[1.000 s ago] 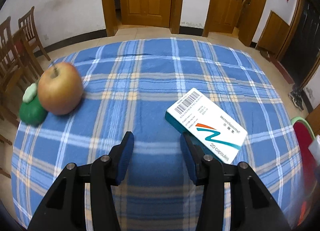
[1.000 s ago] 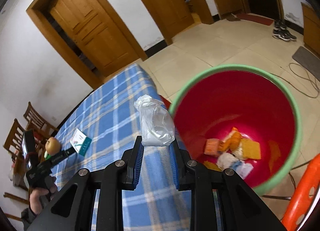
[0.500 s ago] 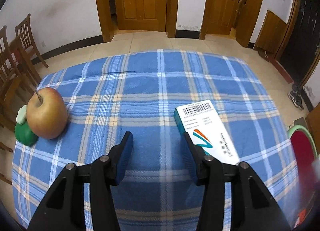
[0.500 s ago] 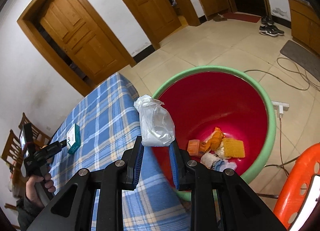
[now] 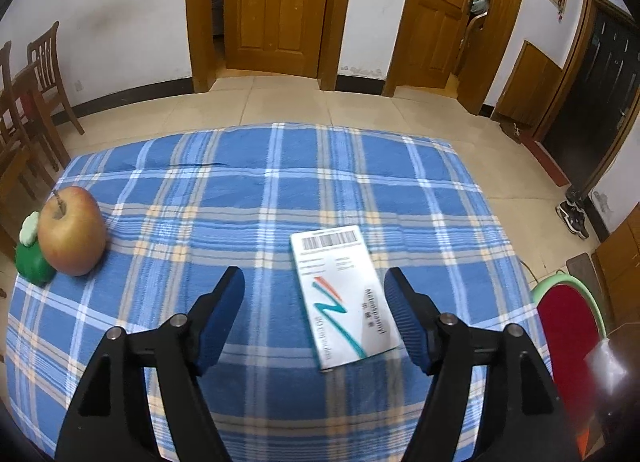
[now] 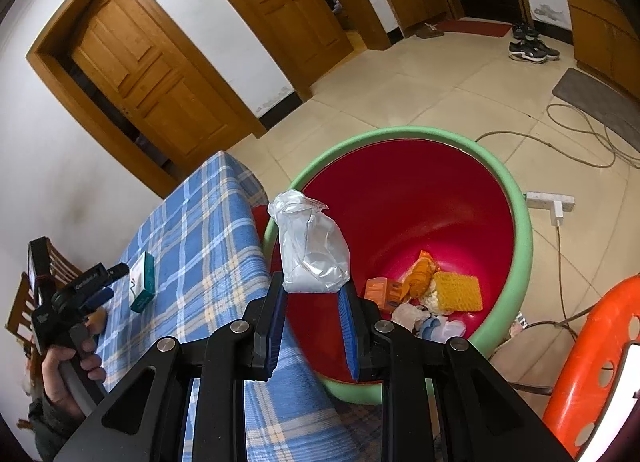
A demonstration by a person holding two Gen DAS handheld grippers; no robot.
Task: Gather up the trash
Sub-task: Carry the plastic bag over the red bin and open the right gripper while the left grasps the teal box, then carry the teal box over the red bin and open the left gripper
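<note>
Red bin (image 6: 440,197) beside the checked surface (image 5: 248,197). Medicine box (image 5: 340,294) lying flat between spread left hand-held gripper (image 5: 316,304). Right hand-held gripper (image 6: 312,312) pinching crumpled plastic bag (image 6: 310,246) over bin: likely release next.

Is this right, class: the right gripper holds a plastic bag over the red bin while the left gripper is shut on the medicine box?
Not quite. The left gripper is open, its fingers apart either side of the medicine box, which lies flat on the cloth, as the left wrist view shows. The rest stands: the right gripper holds the plastic bag over the red bin.
</note>
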